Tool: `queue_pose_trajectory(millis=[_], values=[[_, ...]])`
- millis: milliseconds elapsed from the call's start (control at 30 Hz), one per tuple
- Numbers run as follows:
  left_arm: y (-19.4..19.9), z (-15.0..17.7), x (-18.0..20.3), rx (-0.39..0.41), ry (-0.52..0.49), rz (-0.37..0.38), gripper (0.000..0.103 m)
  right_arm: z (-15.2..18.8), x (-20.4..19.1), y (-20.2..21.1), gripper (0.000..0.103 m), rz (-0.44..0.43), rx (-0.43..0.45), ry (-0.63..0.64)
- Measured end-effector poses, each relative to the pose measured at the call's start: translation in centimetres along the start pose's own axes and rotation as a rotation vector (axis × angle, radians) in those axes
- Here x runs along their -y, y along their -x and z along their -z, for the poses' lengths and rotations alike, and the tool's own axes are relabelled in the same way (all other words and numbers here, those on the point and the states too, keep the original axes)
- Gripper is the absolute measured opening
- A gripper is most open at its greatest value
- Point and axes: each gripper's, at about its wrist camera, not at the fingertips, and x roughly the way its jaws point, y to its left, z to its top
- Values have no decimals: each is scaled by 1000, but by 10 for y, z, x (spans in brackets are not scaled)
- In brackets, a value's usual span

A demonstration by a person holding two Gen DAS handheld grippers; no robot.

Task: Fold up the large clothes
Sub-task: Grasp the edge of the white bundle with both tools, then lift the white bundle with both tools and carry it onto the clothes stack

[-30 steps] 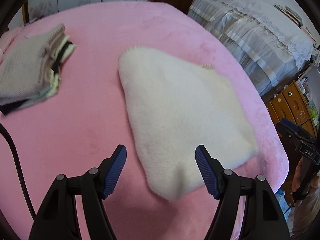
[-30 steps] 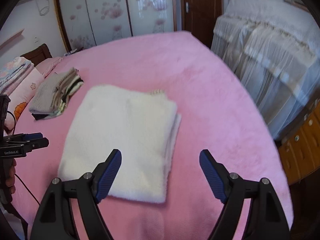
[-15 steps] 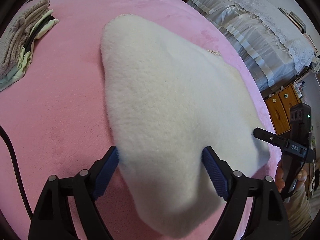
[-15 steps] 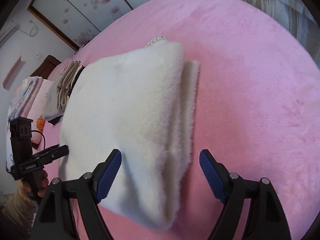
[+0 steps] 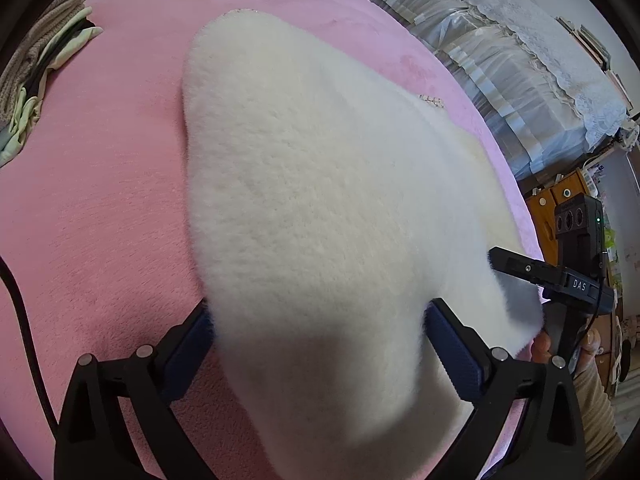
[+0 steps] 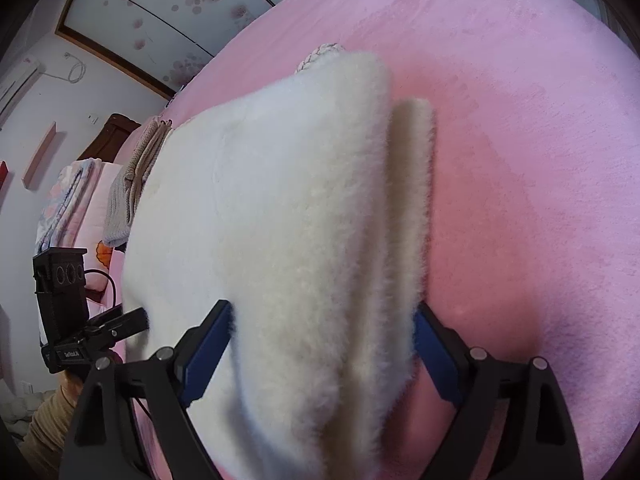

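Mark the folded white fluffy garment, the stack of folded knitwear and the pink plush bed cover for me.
Folded white fluffy garment [image 5: 320,184]: left wrist view, middle of its top face.
Stack of folded knitwear [image 5: 44,52]: left wrist view, its layered edge.
Pink plush bed cover [image 6: 540,160]: right wrist view, bare part beside the garment.

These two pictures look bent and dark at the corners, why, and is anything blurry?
Both wrist views are fisheye, so the pink bed bulges and corners go black. Left view: the white fleece garment blurs near the lens, shadowed between the fingers. Right view: its near edge blurs too.
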Motion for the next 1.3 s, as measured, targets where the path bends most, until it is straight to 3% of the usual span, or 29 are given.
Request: queue_pose_trajectory(millis=[367, 500, 700, 800, 867, 1033, 1300], values=[[-5, 2, -7, -15, 11, 43, 103, -11, -6, -24, 99, -42, -33, 17], [-4, 3, -7, -4, 12, 44, 103, -11, -14, -27, 98, -33, -29, 50], [-2, 4, 6, 31, -1, 10, 92, -8, -17, -22, 85, -42, -9, 61], [3, 5, 10, 54, -17, -10, 83, -8, -21, -18, 74, -46, 4, 69], [8, 6, 13, 70, -31, -24, 77, -7, -28, -12, 55, -60, 15, 85], [28, 7, 22, 124, -67, -51, 62, -2, -49, 0, 47, -22, 55, 126], [93, 13, 27, 219, -110, -81, 57, 24, -97, 18, 44, -53, 85, 148]])
